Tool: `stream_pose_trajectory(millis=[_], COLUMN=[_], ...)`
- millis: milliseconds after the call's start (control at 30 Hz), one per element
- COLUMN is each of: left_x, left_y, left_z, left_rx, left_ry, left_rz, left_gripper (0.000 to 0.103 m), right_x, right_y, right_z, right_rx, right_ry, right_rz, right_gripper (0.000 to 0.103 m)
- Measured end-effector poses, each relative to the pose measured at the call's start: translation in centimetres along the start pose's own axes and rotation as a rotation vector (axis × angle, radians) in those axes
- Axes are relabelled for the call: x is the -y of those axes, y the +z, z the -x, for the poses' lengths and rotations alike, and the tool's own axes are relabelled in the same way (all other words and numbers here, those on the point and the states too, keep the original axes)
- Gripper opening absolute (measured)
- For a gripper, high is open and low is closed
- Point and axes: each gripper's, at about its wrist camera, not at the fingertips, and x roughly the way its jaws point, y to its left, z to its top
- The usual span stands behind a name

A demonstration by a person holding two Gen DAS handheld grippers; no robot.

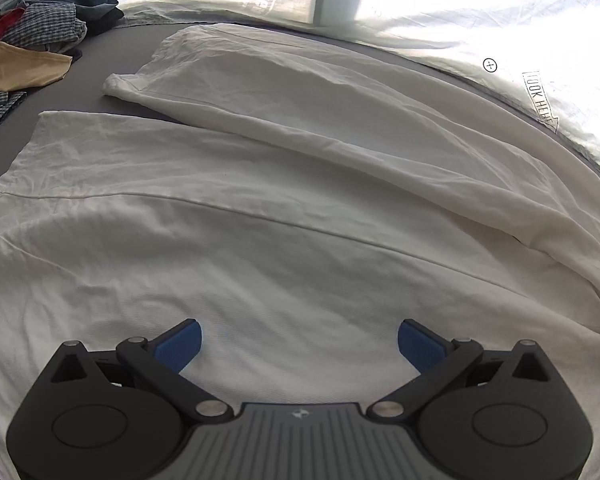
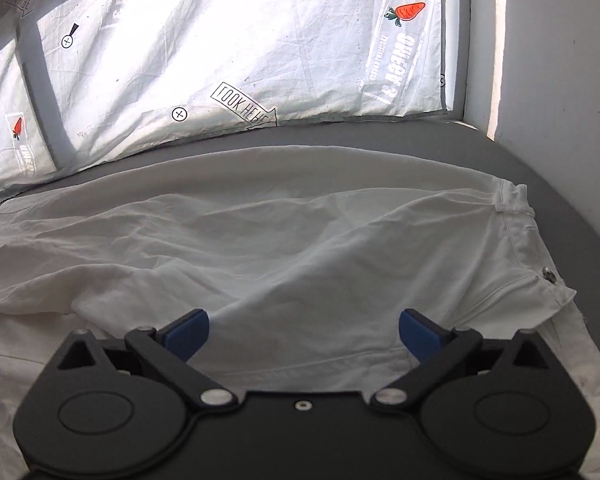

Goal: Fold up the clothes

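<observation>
White trousers (image 1: 284, 184) lie spread across a grey counter (image 1: 112, 56), both legs laid out and running away to the left in the left wrist view, the far leg (image 1: 300, 92) resting partly over the near one with a raised fold where they meet. Leg hems sit toward the counter's left part. In the right wrist view the waistband (image 2: 520, 216) lies at the right, with a belt loop and a metal button (image 2: 548, 274) visible at its near corner. Left gripper (image 1: 300, 344) hovers over the near leg, jaws released and spread wide, blue pads (image 1: 180, 346) clear of the cloth, nothing between them. Right gripper (image 2: 304, 334) over the seat area near the waistband, jaws likewise released and wide, nothing grasped. A heap of mixed clothes (image 1: 44, 20) — denim, checked, red, tan — sits at the counter's far left corner. Printed white sheet (image 2: 236, 52) with carrot motifs hangs behind the counter, backlit.
</observation>
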Motion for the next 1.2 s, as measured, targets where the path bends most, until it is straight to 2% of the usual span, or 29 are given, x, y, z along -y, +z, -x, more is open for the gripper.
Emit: stream_pose_trajectory(millis=[100, 167, 267, 333, 467, 533, 600, 700, 767, 833, 867, 900, 967, 1167, 1200], left_x=[-2.9, -5.4, -8.9, -11.7, -15.7, -17.6, -19.2, -21.2, -22.5, -23.4, -23.9, -24.1, -24.5, -24.5, -24.4], left_y=[0.7, 1.6, 3.0, 4.4, 6.7, 8.3, 10.2, 13.0, 14.9, 16.4, 17.3, 18.2, 19.8, 22.6, 22.8], left_z=[0.9, 1.4, 1.7, 1.6, 1.0, 0.4, -0.8, -2.7, -4.1, -5.5, -6.1, -6.9, -8.6, -11.8, -12.1], left_rx=[0.036, 0.054, 0.075, 0.087, 0.108, 0.114, 0.101, 0.092, 0.092, 0.102, 0.113, 0.114, 0.116, 0.082, 0.078], left_ry=[0.013, 0.022, 0.017, 0.018, -0.003, -0.025, -0.049, -0.077, -0.1, -0.125, -0.144, -0.146, -0.149, -0.155, -0.159], left_rz=[0.003, 0.034, 0.084, 0.104, 0.106, 0.105, 0.11, 0.124, 0.138, 0.167, 0.182, 0.194, 0.219, 0.189, 0.179], left_gripper=[0.103, 0.103, 0.103, 0.103, 0.101, 0.094, 0.071, 0.054, 0.049, 0.049, 0.055, 0.064, 0.073, 0.071, 0.058], right_x=[-2.4, -3.1, -3.4, -3.7, -5.7, -5.9, -5.6, -5.6, -5.6, -5.8, -5.8, -5.9, -6.0, -6.1, -6.1], right_y=[-2.1, -3.1, -4.0, -4.8, -6.7, -6.7, -6.6, -6.5, -6.5, -6.5, -6.5, -6.5, -6.4, -6.2, -6.2], right_z=[-0.5, -0.5, -0.4, -0.2, -0.1, -0.2, -0.2, -0.2, -0.2, -0.3, -0.3, -0.3, -0.4, -0.5, -0.6], right_rx=[-0.059, -0.058, -0.053, -0.021, 0.077, 0.076, 0.076, 0.077, 0.077, 0.078, 0.079, 0.079, 0.079, 0.078, 0.077], right_ry=[-0.029, -0.063, -0.105, -0.137, -0.228, -0.243, -0.24, -0.242, -0.247, -0.254, -0.258, -0.264, -0.274, -0.3, -0.3], right_rz=[0.036, 0.031, -0.065, -0.124, -0.127, -0.126, -0.141, -0.139, -0.142, -0.146, -0.149, -0.153, -0.161, -0.179, -0.181], right_gripper=[0.103, 0.103, 0.103, 0.103, 0.103, 0.103, 0.103, 0.103, 0.103, 0.103, 0.103, 0.103, 0.103, 0.103, 0.103])
